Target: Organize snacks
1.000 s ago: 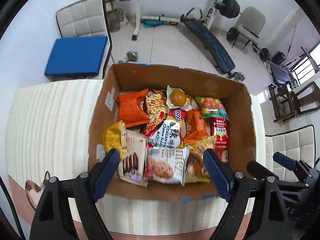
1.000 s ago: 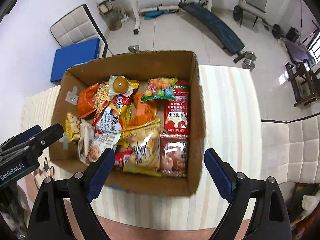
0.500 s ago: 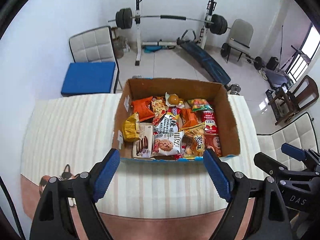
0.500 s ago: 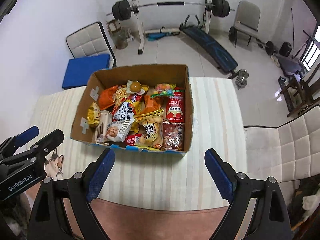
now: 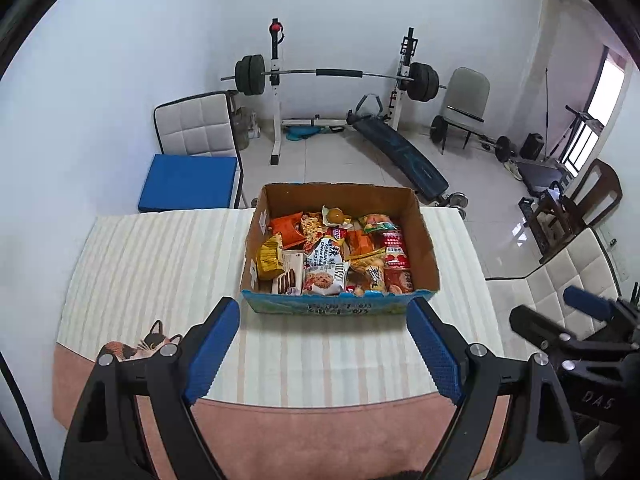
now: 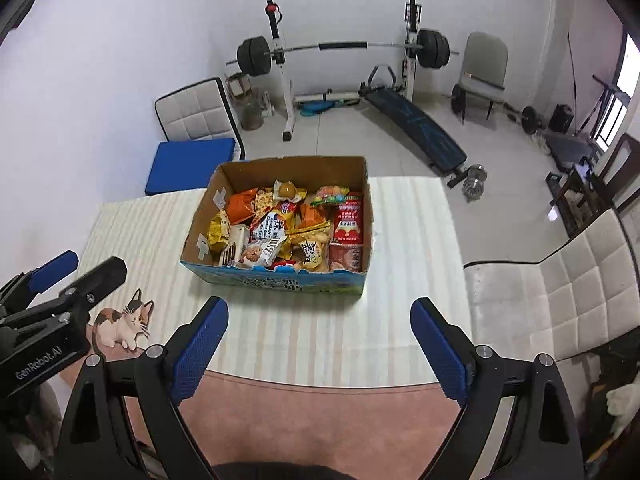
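Note:
An open cardboard box point(image 5: 424, 240) point(image 6: 192, 236) stands on the striped table, packed with several snack packets: an orange bag point(image 5: 286, 226), a cookie packet point(image 5: 324, 278), a red packet point(image 6: 349, 220), a round wrapped sweet point(image 6: 287, 190). My left gripper point(image 5: 324, 344) is open and empty, held back over the table's near edge, well short of the box. My right gripper point(image 6: 318, 346) is open and empty, also back near the front edge. Each gripper shows at the side of the other's view.
The table has a striped cloth point(image 5: 160, 256) with a pink border and a cat picture point(image 6: 124, 320). A white padded chair point(image 6: 560, 292) stands at the right. A chair with a blue cushion point(image 5: 188, 180) and a weight bench point(image 5: 400, 156) stand beyond the table.
Both grippers have pulled back and up from right above the box to the table's near edge. The box now looks smaller and farther. Both stay open and empty.

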Motion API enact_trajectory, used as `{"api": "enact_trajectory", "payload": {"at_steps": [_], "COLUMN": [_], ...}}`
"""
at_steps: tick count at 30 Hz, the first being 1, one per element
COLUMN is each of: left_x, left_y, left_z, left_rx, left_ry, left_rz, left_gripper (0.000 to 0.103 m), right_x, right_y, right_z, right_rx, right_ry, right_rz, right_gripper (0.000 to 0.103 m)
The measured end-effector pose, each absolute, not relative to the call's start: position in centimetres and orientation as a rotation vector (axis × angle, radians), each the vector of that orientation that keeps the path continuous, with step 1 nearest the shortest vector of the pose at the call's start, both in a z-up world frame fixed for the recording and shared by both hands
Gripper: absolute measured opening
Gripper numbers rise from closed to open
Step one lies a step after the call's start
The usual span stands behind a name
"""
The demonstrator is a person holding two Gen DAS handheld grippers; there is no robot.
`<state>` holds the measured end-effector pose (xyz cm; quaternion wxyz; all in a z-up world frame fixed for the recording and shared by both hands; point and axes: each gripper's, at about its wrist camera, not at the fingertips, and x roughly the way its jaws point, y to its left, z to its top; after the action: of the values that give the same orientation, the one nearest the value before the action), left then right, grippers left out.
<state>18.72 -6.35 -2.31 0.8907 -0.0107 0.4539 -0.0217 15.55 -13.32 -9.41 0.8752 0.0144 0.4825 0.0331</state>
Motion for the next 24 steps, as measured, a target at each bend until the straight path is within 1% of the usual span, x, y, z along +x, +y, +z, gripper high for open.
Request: {"api": "enact_trajectory", "payload": {"at_steps": [6,14,15,16,17,24], "left_x": [16.7,15.0,14.9,14.9,14.7,14.6], "left_y": [-6.4,-6.1,-6.0,-6.0,-5.9,-5.5], "left_z": [-1.0,0.0,0.1,0.1,0.1,0.1], "left_rx": [-0.031,-0.053,-0.055,-0.052,-0.053,-0.07], "left_ry": [0.933,0.892,0.888,0.89,0.889,0.868], "left_rz": [-0.045,-0.037,-0.036,-0.029,-0.027,-0.018], "left_gripper": [0.085,0.085,0.087,0.092,0.101,0.102], "right_x": [12.1,9.7,9.6,9.6,9.5,9.6], "right_y": [-13.0,-13.0,-13.0,-12.9,-12.8,-12.8], "right_z": [-6.4,-4.8,-4.8,-4.8,-4.8,-4.8], "right_rx": [0.005,0.001,0.0,-0.007,-0.012,-0.027], "right_ry": [0.948,0.925,0.925,0.923,0.919,0.896], "right_rz": [0.069,0.066,0.067,0.066,0.065,0.046], "right_gripper": [0.095,0.096,0.098,0.099,0.1,0.1]}}
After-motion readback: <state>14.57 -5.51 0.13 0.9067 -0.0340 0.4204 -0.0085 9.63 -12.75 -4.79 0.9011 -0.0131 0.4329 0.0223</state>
